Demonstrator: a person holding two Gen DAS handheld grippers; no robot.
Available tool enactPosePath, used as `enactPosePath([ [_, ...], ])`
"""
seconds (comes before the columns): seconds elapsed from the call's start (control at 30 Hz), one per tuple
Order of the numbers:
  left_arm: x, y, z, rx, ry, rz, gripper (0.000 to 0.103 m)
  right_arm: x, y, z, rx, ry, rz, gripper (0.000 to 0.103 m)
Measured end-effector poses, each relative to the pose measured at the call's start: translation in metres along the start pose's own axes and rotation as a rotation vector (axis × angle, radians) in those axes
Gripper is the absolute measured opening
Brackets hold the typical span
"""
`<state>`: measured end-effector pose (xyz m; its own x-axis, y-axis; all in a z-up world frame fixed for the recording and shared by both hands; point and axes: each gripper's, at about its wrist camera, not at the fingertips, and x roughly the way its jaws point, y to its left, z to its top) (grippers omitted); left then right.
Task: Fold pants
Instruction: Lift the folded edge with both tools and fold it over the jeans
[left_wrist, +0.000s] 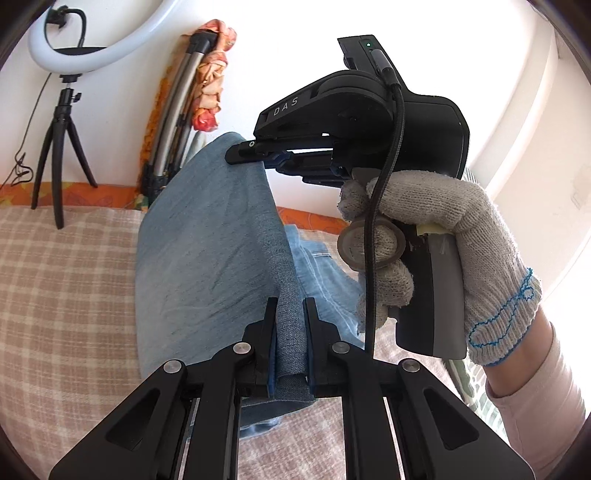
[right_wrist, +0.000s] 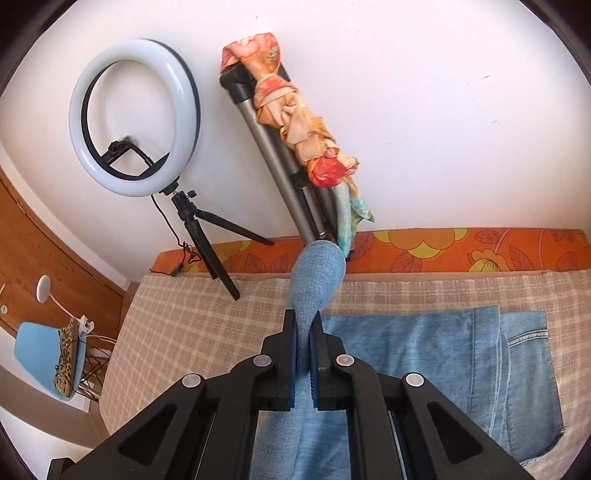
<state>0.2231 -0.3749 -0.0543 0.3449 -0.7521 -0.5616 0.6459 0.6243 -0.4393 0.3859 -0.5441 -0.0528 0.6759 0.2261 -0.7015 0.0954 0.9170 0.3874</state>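
Here both claws are clamped on the light blue denim pants (left_wrist: 207, 236): the left claw (left_wrist: 290, 332) pinches a fold of cloth, the right claw (right_wrist: 303, 343) another, lifting that end while the pocket end lies flat toward the bed's right side. If either pinch slips, the raised denim would likely drop crooked. The bed wears a beige checked cover (right_wrist: 207, 317); a white ring light (right_wrist: 135, 118) stands at its far edge.
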Motion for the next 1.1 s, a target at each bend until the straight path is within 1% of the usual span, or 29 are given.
enactPosePath([
  [0.1, 0.02, -0.019, 0.002, 0.015, 0.018, -0.038, 0.01, -0.016, -0.03, 0.001, 0.036, -0.02, -0.009, 0.003],
  [0.27, 0.056, -0.049, 0.0, 0.034, 0.053, -0.091, 0.01, -0.036, -0.079, -0.001, 0.058, -0.03, -0.041, 0.003],
  [0.43, 0.09, -0.068, -0.006, 0.052, 0.093, -0.12, 0.01, -0.042, -0.125, -0.005, 0.083, -0.022, -0.064, 0.003],
  [0.57, 0.124, -0.07, -0.006, 0.053, 0.129, -0.13, 0.01, -0.037, -0.151, -0.008, 0.089, -0.011, -0.073, 0.003],
  [0.73, 0.162, -0.072, -0.001, 0.055, 0.155, -0.143, 0.01, -0.031, -0.179, -0.009, 0.096, -0.009, -0.086, 0.003],
  [0.9, 0.189, -0.07, 0.001, 0.058, 0.174, -0.149, 0.01, -0.021, -0.203, -0.01, 0.11, -0.004, -0.09, 0.003],
  [1.1, 0.216, -0.063, 0.002, 0.033, 0.199, -0.159, 0.01, -0.003, -0.23, -0.011, 0.131, 0.02, -0.097, 0.003],
])
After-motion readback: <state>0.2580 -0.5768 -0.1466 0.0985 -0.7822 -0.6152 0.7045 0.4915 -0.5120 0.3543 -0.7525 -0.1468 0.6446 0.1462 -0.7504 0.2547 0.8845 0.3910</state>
